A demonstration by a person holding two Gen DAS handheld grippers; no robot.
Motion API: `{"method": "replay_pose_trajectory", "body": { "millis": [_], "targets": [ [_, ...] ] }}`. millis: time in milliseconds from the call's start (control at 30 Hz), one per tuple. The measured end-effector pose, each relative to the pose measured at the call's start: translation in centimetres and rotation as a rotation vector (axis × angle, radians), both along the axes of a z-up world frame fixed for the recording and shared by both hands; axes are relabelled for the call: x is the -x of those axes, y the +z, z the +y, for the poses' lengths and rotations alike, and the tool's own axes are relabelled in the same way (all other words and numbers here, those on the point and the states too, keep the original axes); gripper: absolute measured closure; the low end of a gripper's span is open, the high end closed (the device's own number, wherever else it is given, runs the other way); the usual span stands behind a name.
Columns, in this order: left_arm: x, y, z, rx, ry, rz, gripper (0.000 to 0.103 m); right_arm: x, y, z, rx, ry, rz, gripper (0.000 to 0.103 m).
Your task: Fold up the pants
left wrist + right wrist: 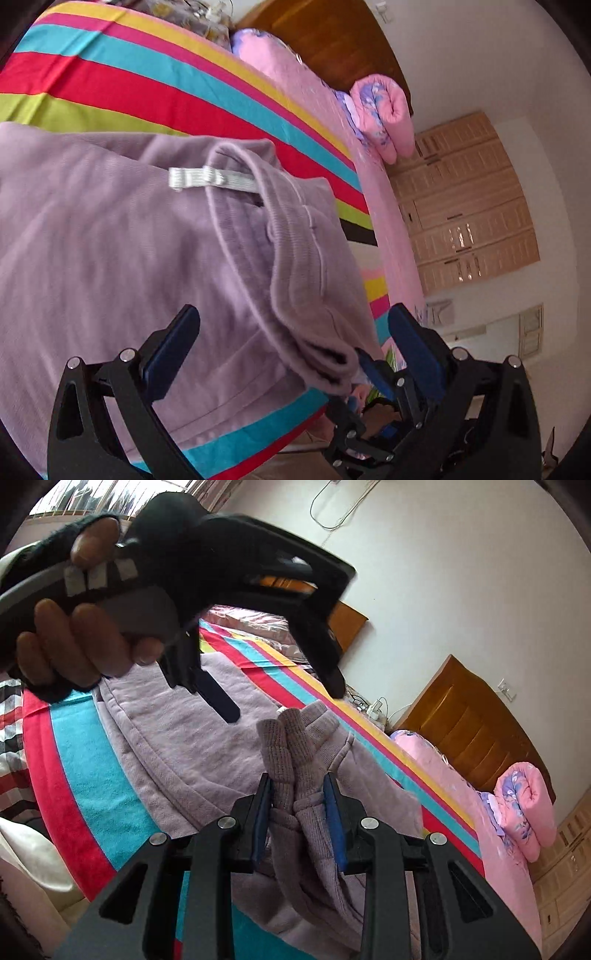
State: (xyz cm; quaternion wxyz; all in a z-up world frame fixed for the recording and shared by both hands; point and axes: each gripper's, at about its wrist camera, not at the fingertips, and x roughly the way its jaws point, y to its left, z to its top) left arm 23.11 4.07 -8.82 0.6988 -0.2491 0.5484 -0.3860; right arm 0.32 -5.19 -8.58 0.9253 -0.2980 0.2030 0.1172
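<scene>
Right wrist view: right gripper (298,812) jaws clamp the pants (207,738) cuffs; left gripper (291,350) jaws open. Lay the cuffs squarely onto the waistband.

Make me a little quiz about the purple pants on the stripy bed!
1. True or false: the right gripper is pinching the ribbed cuffs of the purple pants.
2. What do the left gripper's jaws look like? A) wide open, pads not pressing the pants B) squeezed shut on the pink rolled blanket C) holding a sock
3. Fill in: the pants lie on a bedspread with bright ______.

Key
1. True: the bunched cuffs sit between its blue pads.
2. A: the pants hang between the fingers, but the pads do not press them.
3. Stripes: red, turquoise, yellow, green and pink.
</scene>
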Motion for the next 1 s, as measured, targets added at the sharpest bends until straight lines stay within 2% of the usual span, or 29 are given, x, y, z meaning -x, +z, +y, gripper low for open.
{"method": "replay_pose_trajectory", "body": {
  "millis": [67,133,200,233,267,300,367,500,567,700,867,900,1000],
  "targets": [
    [-1.3,-1.1,-2.5,-0.009,-0.059,0.057,0.002,0.2,0.2,-0.2,-0.012,0.006,0.0,0.074],
    [-2.0,-2.1,-4.9,-0.015,-0.105,0.082,0.007,0.0,0.1,-0.3,-0.026,0.019,0.014,0.074],
    [-2.5,-2.9,-6.8,-0.041,-0.129,0.087,0.033,-0.2,-0.2,-0.3,-0.021,0.047,0.039,0.071],
    [-2.6,-3.3,-7.1,-0.076,-0.107,0.084,0.038,0.0,-0.1,-0.5,-0.026,0.068,0.042,0.069],
    [-2.6,-3.5,-7.2,-0.086,-0.089,0.08,0.048,0.4,0.2,-1.1,-0.046,0.077,0.039,0.062],
    [-2.5,-3.5,-7.1,-0.089,-0.082,0.076,0.053,0.6,0.8,-2.0,-0.086,0.072,0.035,0.047],
    [-2.5,-3.6,-6.7,-0.084,-0.072,0.07,0.056,1.3,2.1,-5.3,-0.22,0.036,0.035,0.028],
    [-2.5,-4.0,-6.3,-0.079,-0.064,0.061,0.057,2.4,2.3,-13.4,-0.488,-0.158,0.103,0.024],
    [-2.8,-3.8,-6.2,-0.082,-0.062,0.059,0.057,3.4,1.1,-16.2,-0.561,-0.248,0.157,0.023],
    [-2.8,-3.9,-6.7,-0.078,-0.054,0.061,0.054,4.3,-1.4,-16.9,-0.534,-0.347,0.231,0.023],
    [-2.3,-3.5,-7.0,-0.097,-0.046,0.049,0.057,1.9,-3.6,-16.5,-0.554,-0.422,0.264,0.023],
    [-2.1,-3.2,-7.2,-0.111,-0.053,0.029,0.066,1.5,-3.6,-16.1,-0.547,-0.416,0.259,0.023],
    [-1.1,-0.5,-8.2,-0.132,-0.07,-0.052,0.077,0.4,-3.7,-15.9,-0.558,-0.407,0.246,0.023]
  ]
}}
